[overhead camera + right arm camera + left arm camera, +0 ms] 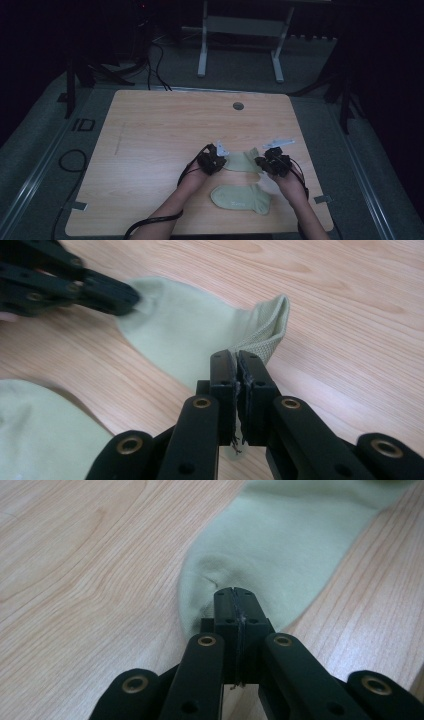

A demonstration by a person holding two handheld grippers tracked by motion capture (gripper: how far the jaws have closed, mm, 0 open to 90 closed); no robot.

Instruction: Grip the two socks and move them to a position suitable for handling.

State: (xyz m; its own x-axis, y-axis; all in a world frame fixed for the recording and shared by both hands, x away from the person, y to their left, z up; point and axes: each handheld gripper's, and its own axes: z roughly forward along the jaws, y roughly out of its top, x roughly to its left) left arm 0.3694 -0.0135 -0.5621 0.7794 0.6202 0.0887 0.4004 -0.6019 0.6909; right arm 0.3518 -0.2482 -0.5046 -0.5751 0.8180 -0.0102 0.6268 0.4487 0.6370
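A pale green sock [242,162] lies flat on the wooden table [165,135], stretched between my two grippers. My left gripper [222,161] is shut on its toe end; in the left gripper view the jaws [234,594] pinch the sock [280,540] fabric into small wrinkles. My right gripper [260,163] is shut on the ribbed cuff, seen up close in the right gripper view [236,359] with the sock [185,335] running toward the left gripper [75,285]. A second matching sock [241,198] lies nearer the front edge, and its edge [35,435] is at lower left.
A round cable hole [238,106] sits near the table's far edge. Beyond the table stand the white legs of a frame [202,50], with black cables [155,65] on the floor. The table's left half is bare wood.
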